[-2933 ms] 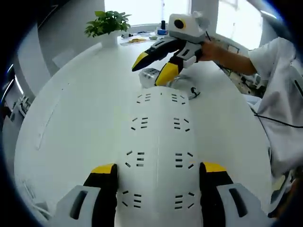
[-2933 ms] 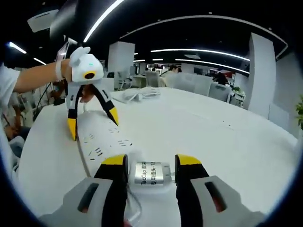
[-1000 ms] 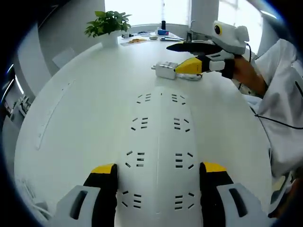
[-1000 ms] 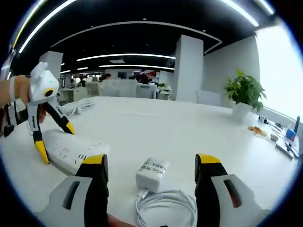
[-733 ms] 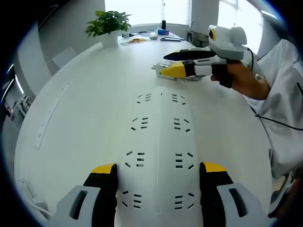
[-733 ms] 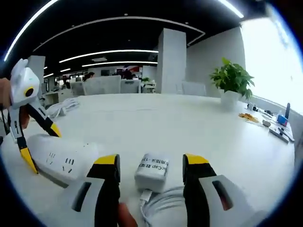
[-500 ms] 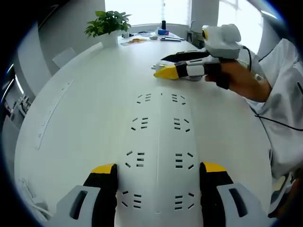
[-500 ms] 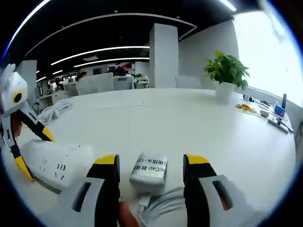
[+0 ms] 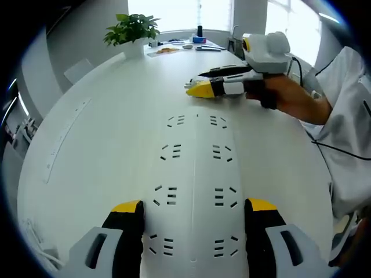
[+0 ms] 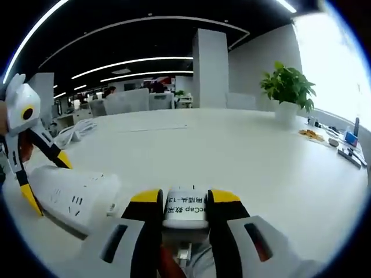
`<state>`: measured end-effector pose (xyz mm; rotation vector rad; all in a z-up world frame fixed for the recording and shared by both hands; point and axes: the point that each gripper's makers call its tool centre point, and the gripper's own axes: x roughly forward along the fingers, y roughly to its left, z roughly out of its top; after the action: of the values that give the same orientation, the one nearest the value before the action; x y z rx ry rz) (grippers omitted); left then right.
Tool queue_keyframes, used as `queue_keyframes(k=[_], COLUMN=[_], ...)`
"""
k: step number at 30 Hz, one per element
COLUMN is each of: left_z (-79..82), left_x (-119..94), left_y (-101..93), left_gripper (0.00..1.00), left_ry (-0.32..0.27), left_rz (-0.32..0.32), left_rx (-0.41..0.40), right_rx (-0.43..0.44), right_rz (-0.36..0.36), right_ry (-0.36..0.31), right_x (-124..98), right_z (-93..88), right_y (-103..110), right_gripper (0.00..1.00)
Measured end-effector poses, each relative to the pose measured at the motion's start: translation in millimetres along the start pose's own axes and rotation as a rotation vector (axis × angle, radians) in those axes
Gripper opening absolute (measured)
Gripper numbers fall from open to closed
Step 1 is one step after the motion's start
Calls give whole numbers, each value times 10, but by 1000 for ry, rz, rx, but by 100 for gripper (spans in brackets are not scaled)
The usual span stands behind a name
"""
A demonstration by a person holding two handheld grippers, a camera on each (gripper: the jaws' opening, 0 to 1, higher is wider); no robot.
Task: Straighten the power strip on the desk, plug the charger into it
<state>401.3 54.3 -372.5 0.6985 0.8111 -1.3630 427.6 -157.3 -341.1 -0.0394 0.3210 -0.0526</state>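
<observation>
- In the left gripper view, the left tongs (image 9: 194,211) straddle the near end of the white power strip (image 9: 194,174), yellow-tipped jaws flush against its two long sides.
- The power strip lies flat on the white bench (image 9: 104,133), running straight away from the camera, its far end just short of the right tongs (image 9: 200,90).
- In the right gripper view, the right tongs (image 10: 185,202) are closed onto the white charger (image 10: 185,209), jaws pressed to its flanks; its coiled white cable (image 10: 200,263) trails below, partly hidden.
- From that side, the left tongs (image 10: 40,174) stand at the far left over the strip's end (image 10: 72,197).
- A wide sweep of bare bench opens left of the strip up to the curved edge; a potted plant (image 9: 132,29) and small clutter sit near the far edge by the windows.
- A person's hand (image 9: 290,98) and white sleeve (image 9: 342,116) occupy the right side.
</observation>
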Motion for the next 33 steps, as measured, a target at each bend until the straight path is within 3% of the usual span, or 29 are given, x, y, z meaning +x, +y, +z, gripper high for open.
queue_keyframes(k=[5, 9, 13, 17, 20, 24, 30, 33], left_z=[5, 8, 9, 9, 9, 8, 3, 2], left_x=[0, 0, 1, 0, 0, 0, 1, 2], left_y=[-1, -2, -1, 0, 0, 1, 2, 2], left_gripper=[72, 72, 72, 72, 72, 72, 72, 72], left_ry=[-3, -4, -7, -8, -7, -7, -7, -9], left_rz=[0, 0, 0, 0, 1, 1, 2, 1], left_rx=[0, 0, -1, -1, -2, -2, -3, -2], right_rx=[-149, -243, -311, -306, -383, -409, -369, -297], right_rz=[167, 372, 549, 706, 759, 766, 709, 704], right_ry=[18, 27, 23, 44, 29, 27, 51, 41], right_x=[-24, -35, -40, -45, -66, -85, -154, -177], right_z=[-2, -21, -47, -87, -104, -122, -147, -112], right_y=[129, 235, 326, 365, 399, 416, 351, 321], right_gripper=[30, 30, 30, 30, 30, 31, 47, 48])
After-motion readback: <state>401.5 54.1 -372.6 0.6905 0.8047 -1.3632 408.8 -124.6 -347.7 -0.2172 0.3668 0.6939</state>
